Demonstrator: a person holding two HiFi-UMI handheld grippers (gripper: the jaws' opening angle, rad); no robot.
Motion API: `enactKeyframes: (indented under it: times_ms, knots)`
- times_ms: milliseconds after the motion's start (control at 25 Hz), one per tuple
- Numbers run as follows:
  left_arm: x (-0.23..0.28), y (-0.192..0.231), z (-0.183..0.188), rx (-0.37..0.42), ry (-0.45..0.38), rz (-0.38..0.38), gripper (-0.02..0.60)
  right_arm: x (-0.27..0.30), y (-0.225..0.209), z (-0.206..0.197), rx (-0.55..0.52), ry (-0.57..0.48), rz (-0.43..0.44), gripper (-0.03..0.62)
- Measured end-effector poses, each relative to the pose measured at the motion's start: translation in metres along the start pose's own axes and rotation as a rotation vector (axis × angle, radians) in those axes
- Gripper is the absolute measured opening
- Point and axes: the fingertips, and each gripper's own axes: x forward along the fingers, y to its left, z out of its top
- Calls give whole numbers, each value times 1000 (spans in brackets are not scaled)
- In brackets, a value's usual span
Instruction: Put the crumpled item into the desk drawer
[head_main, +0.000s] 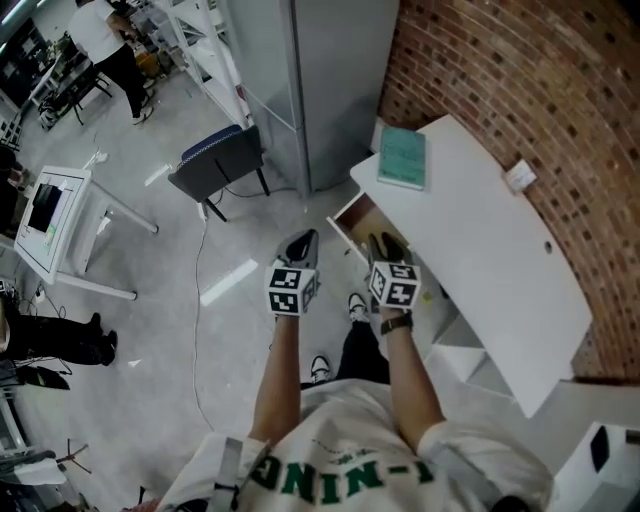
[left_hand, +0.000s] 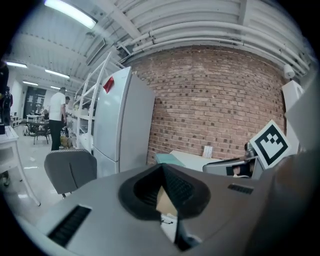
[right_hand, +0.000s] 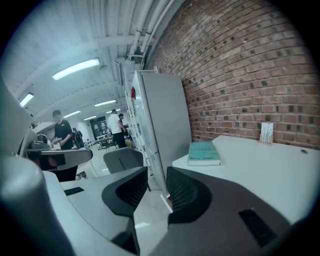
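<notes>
A white desk (head_main: 500, 260) runs along the brick wall, and its drawer (head_main: 352, 222) is pulled out at the left end, showing a tan inside. No crumpled item shows in any view. My left gripper (head_main: 303, 243) hangs over the floor just left of the drawer. Its jaws meet at the tips (left_hand: 162, 167), and only a tan sliver of background shows through the narrow gap behind them. My right gripper (head_main: 385, 246) hovers over the open drawer next to the desk edge. It stands open (right_hand: 156, 175) with nothing between its fingers.
A teal book (head_main: 402, 157) lies on the desk's far left corner and a small white card (head_main: 520, 176) stands by the wall. A grey cabinet (head_main: 320, 80) rises beyond the drawer. A dark chair (head_main: 220, 165) and a white table (head_main: 50, 215) stand to the left. People stand far back.
</notes>
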Motion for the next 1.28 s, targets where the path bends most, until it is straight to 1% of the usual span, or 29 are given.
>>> enactKeyframes:
  times_ms: [80,200,320,520,680,920,1280]
  knots:
    - [-12,1,10,19,-5,9,-3,-11,11,15,5,-38,14,115]
    - [-31,3,25,31,-17,18,-3,-26,24,31,3,-84,24,93]
    - [-50,9,40,50,-46,35,-3,-37,36,45,-10,-130,34,67]
    - [-76,15,62,60,-93,59,-3,-56,53,71,-22,-206,41,29]
    - [-92,20,74,76,-132,72,-3,-69,67,86,-23,-257,55,16]
    - [-97,18,77,81,-154,71,-3,-80,82,98,-62,-296,98,5]
    - [-98,16,79,77,-177,77,-3,-83,84,98,-83,-309,108,5]
